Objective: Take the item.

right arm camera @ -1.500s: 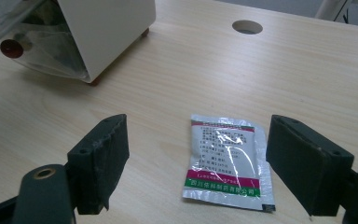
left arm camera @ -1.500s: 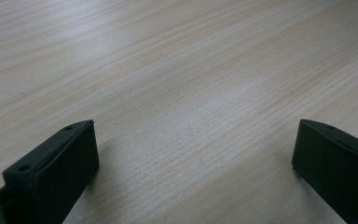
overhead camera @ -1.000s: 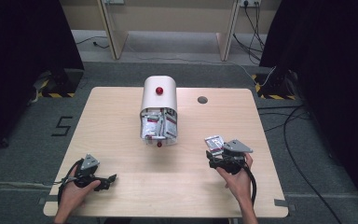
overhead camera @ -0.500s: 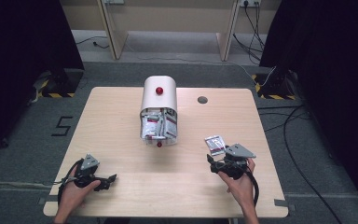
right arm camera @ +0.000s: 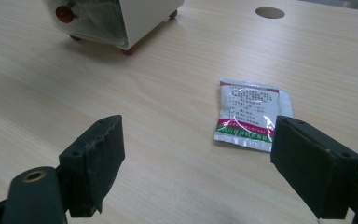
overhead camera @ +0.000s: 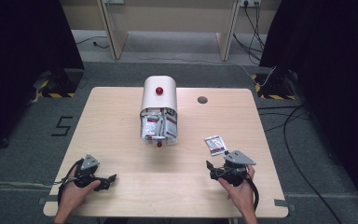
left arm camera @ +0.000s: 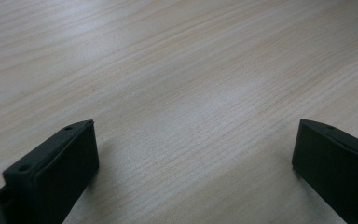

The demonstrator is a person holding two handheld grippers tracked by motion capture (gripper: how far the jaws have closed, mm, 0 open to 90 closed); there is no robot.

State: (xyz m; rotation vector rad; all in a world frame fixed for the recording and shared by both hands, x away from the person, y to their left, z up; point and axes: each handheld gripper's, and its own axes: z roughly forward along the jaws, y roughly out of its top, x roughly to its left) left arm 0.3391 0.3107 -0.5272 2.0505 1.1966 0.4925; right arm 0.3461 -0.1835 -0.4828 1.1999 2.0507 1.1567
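Fingers on the right gripper (right arm camera: 198,158) are spread wide with nothing between them, and they've just been opening a bit further. One black finger (right arm camera: 95,163) sits on the left of the right gripper view and the other on the right, both low over the wooden counter (right arm camera: 74,102). The sachet (right arm camera: 249,114), a small white packet with a green and red band across it, lies flat on the counter just beyond the right-side finger, not touching either one as far as I can see. From the high view that sachet (overhead camera: 216,145) is just past the right gripper (overhead camera: 221,170), toward the far side, with the person's right hand (overhead camera: 237,189) wrapped around the gripper body.

Left gripper (overhead camera: 103,179) is parked near the front left corner of the counter, well apart from everything else. Its fingers are wide too, one finger (left arm camera: 58,170) on each side of the left gripper view with just bare wood between them.

Mid-counter there's a white rounded dispenser box (overhead camera: 159,100) with a red knob on top, its open front stuffed with more packets (overhead camera: 157,127). It's well apart from both grippers.
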